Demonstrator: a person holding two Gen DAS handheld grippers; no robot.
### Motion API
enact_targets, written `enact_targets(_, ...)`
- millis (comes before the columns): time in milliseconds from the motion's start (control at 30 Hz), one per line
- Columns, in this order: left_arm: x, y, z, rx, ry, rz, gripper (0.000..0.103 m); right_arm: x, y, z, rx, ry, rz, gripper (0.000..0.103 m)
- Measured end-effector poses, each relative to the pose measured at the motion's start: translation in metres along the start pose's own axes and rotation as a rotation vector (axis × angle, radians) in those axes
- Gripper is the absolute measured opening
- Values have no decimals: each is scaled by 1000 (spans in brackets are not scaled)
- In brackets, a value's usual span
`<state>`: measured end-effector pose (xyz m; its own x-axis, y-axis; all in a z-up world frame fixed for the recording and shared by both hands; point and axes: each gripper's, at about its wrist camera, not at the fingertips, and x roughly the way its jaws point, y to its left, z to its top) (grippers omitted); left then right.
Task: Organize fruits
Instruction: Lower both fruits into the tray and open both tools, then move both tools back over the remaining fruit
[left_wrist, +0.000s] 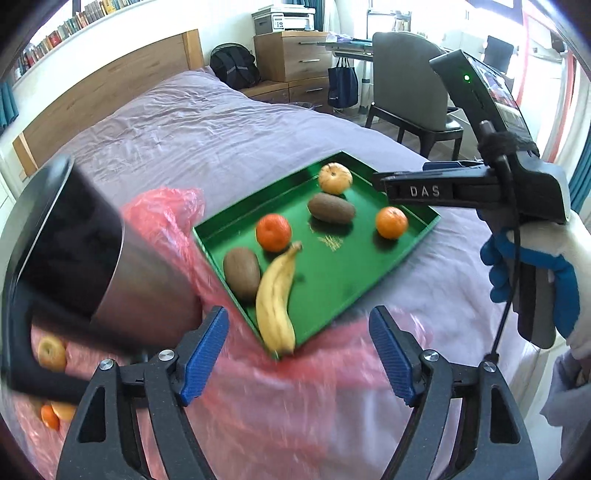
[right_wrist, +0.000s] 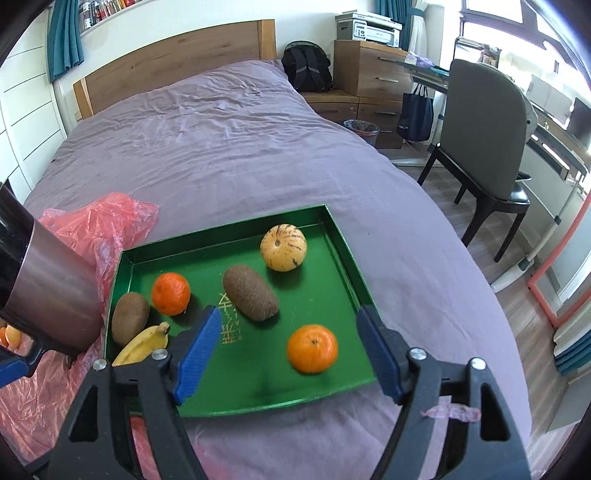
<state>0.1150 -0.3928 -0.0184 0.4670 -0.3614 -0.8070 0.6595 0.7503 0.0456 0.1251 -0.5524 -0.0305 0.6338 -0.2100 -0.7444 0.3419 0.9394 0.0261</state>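
Bright window daylight (upper right), fisheye-curved edges, slight motion blur below.

The green tray (right_wrist: 129, 258) is gleaming like glossy lacquered metal. The kiwis (right_wrist: 251, 293) are looking matt and fuzzy, the oranges (right_wrist: 312, 349) finely dimpled, the banana (left_wrist: 275, 295) smooth. The pink bag (right_wrist: 99, 221) is showing thin crinkled plastic, lying on wrinkled matt cloth bedding (right_wrist: 221, 140).

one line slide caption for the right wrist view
Open right gripper above a green tray on the bed holding two oranges, two kiwis, a melon and a banana.
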Motion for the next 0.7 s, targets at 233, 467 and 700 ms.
enact_targets(233,-35,10,-69,-7,10,44,80,-34,20,-60,49,22,23,102)
enact_targets(467,-63,38,-130,-1,54,215,80,-50,54,-121,78,60,9,102)
enact_targets(700,-92,84,-175,-81,61,311,81,-78,101,-156,45,65,38,102)
